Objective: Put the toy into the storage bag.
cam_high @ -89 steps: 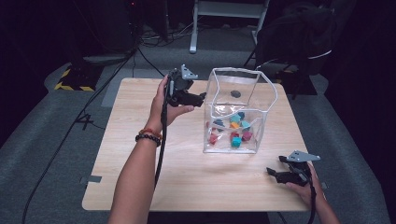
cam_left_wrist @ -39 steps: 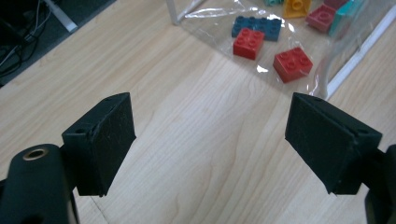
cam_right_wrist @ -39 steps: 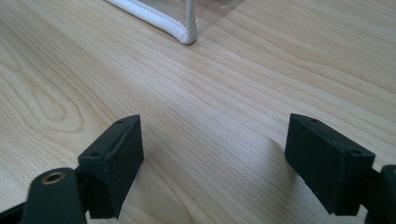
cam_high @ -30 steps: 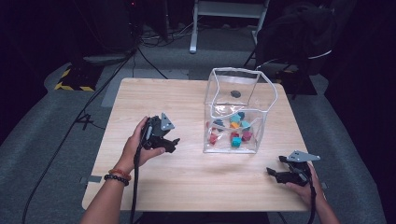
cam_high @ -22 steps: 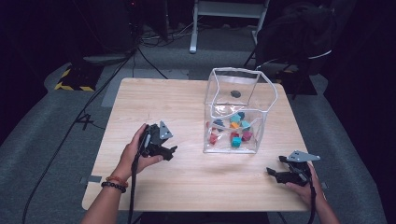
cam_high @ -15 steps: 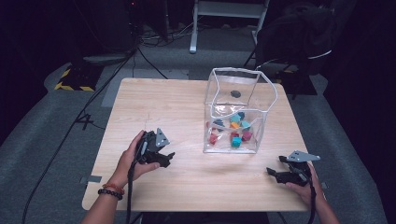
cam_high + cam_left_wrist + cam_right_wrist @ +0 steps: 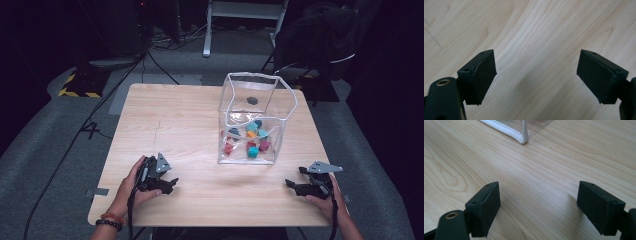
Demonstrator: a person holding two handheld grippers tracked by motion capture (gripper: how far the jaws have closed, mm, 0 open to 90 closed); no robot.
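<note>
A clear plastic box (image 7: 256, 120) with white-trimmed edges stands right of the table's middle, holding several small coloured blocks (image 7: 250, 142). My left gripper (image 7: 171, 184) rests low over the wood near the front left, jaws wide apart with bare wood between them (image 7: 536, 75). My right gripper (image 7: 290, 185) sits near the front right edge, also open and empty (image 7: 537, 207). The box's lower white corner (image 7: 522, 138) shows ahead of the right jaws.
The wooden table (image 7: 170, 125) has bare surface across its left half and front strip. Cables (image 7: 90, 125) run over the grey floor at the left. A dark chair (image 7: 315, 35) stands behind the table at the right.
My left hand has come down and toward the front edge from beside the box, keeping its jaws apart. The right hand has stayed put.
</note>
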